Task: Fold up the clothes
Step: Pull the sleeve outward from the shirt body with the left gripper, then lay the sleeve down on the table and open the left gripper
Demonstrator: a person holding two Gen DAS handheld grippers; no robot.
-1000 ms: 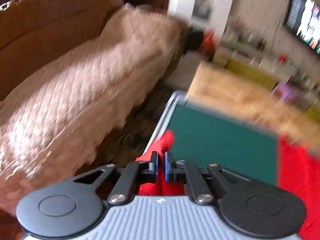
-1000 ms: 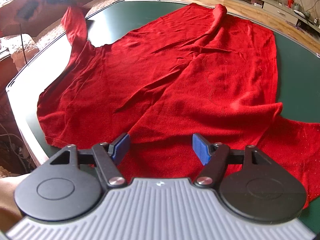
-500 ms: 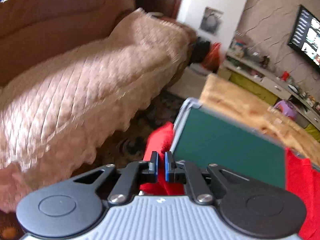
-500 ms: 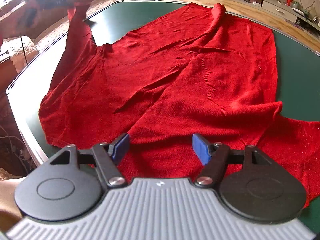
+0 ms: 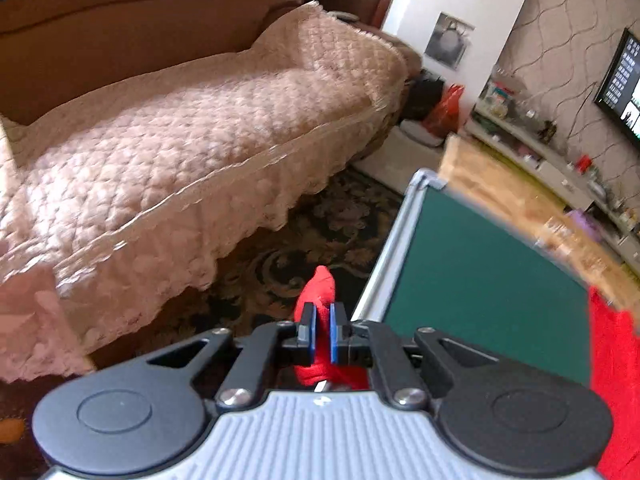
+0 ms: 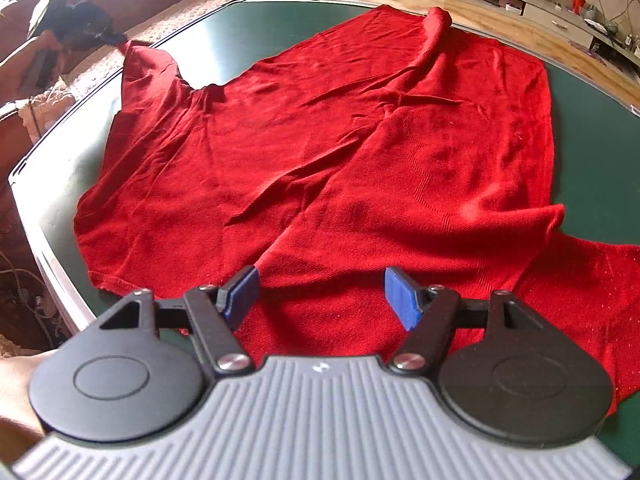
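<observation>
The red sweater (image 6: 340, 152) lies mostly spread on the green table (image 6: 592, 152) (unfolded); left gripper (image 5: 322, 334) pinches its sleeve, right gripper (image 6: 320, 300) gapes empty.

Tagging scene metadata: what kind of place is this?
Most likely a home living room: a sofa under a quilted cover, a wall-mounted TV above a cluttered low cabinet, and a patterned carpet.

No text, label or number can be read; the rows on the television screen (image 5: 622, 80) are too small to make out.
</observation>
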